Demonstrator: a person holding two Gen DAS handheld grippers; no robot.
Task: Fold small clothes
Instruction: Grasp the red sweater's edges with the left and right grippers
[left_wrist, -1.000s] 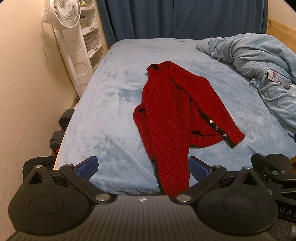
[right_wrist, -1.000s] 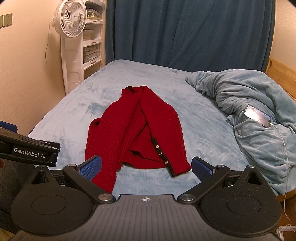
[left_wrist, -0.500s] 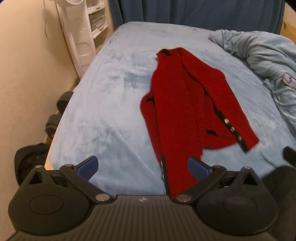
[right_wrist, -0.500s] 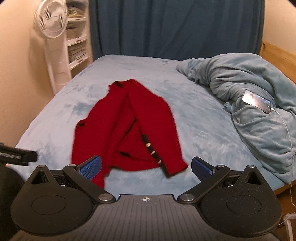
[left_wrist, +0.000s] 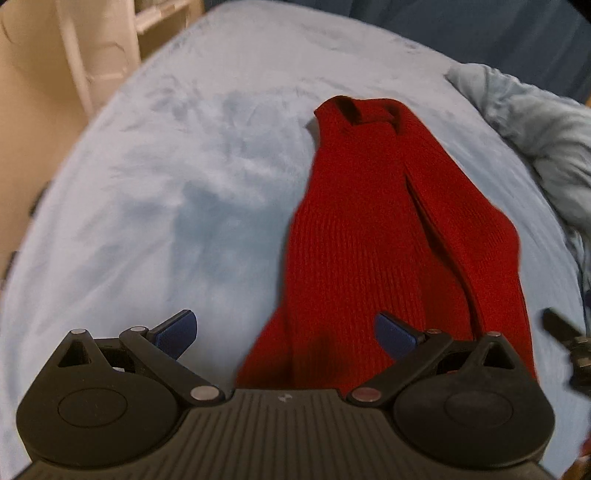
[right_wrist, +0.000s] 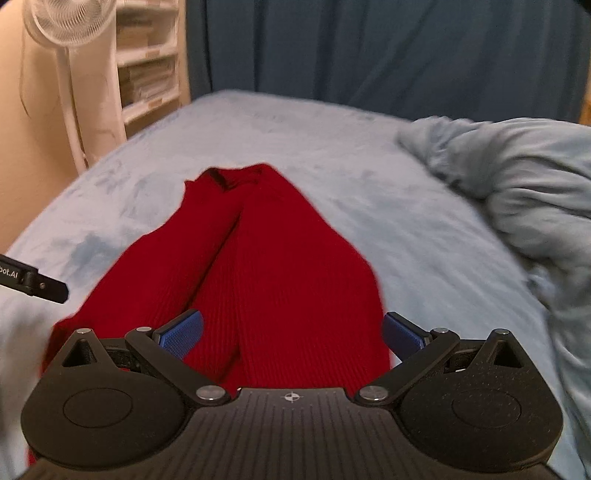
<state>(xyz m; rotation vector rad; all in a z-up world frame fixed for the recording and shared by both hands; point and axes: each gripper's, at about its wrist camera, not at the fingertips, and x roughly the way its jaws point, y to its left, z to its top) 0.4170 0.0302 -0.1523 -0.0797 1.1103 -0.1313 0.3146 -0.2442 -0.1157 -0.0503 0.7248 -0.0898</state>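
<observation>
The red knit cardigan (left_wrist: 373, 236) lies flat on the bed (left_wrist: 177, 192), its long axis running straight away from you: neckline toward the far edge, hem at the near edge under both of your tools. Your left gripper (left_wrist: 286, 332) hangs over the cardigan's left side, jaws spread wide with nothing between them; one blue pad sits over bare bed, the other over red knit. Your right gripper (right_wrist: 291, 332) is just as wide open and empty, with its pads bracketing the right half of the hem. Both look equally near the hem, so the next grasp is likely a two-handed one.

To the left of the cardigan the bed is bare, giving you room out to that edge. On the right the rumpled blue blanket (right_wrist: 517, 192) crowds in, so keep any sweep short there.
</observation>
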